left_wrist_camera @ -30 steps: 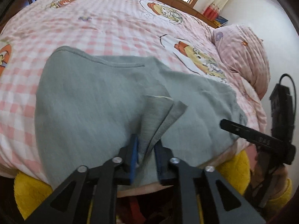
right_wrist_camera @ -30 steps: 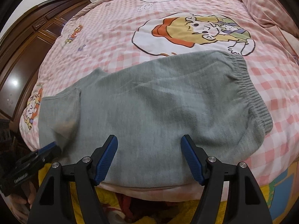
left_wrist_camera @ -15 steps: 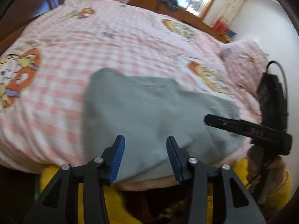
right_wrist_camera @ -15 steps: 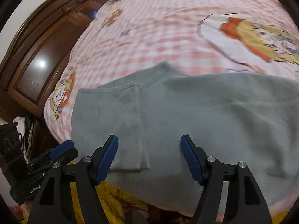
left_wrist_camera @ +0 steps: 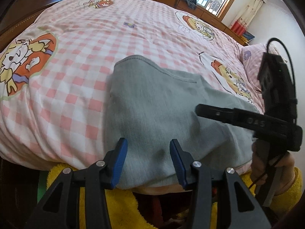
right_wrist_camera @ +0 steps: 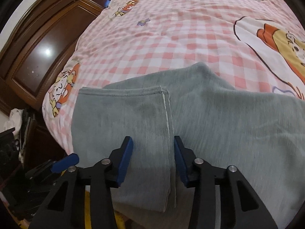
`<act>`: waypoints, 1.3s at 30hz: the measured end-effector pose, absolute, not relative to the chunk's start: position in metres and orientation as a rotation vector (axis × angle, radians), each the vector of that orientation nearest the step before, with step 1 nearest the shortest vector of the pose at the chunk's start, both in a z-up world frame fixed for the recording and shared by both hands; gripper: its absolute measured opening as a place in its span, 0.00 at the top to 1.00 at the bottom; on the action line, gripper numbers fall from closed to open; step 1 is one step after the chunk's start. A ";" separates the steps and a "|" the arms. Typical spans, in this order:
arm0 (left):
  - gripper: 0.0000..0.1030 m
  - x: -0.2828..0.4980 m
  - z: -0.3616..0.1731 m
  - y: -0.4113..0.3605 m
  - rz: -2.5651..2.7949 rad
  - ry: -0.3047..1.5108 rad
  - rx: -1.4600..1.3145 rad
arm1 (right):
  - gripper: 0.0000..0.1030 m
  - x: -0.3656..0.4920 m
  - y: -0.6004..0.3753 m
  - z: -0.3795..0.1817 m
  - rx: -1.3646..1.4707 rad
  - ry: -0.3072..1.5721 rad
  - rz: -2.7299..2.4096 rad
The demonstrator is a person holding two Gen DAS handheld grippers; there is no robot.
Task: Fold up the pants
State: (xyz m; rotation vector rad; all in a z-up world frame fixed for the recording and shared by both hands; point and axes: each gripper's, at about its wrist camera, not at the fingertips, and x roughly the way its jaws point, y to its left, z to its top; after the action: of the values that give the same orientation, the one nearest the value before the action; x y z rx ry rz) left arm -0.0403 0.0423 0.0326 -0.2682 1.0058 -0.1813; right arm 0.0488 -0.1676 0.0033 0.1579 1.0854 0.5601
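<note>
On bed (left_wrist_camera: 95,61): grey pants (left_wrist_camera: 152,110) long axis sideways | left gripper (left_wrist_camera: 147,160), right gripper (right_wrist_camera: 153,157) jaws wide, empty

Pink checked cartoon-print quilt (left_wrist_camera: 95,61) lying bare beyond folded grey fleece pants (left_wrist_camera: 156,110); dark carved wooden wardrobe (right_wrist_camera: 38,47) bounding the bed's left side.

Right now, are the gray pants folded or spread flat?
Folded at least once: in the right wrist view, the gray pants show a hemmed leg end lying over another layer.
</note>
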 end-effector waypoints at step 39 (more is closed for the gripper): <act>0.31 -0.047 0.077 0.037 -0.154 0.911 -0.199 | 0.94 -0.028 -0.356 0.158 0.394 0.730 0.310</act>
State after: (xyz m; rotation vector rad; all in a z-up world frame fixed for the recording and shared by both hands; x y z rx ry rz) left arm -0.0471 0.0371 0.0774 -0.1990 0.9113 -0.1545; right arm -0.0277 -0.3563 0.1582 0.3944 0.7295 0.3101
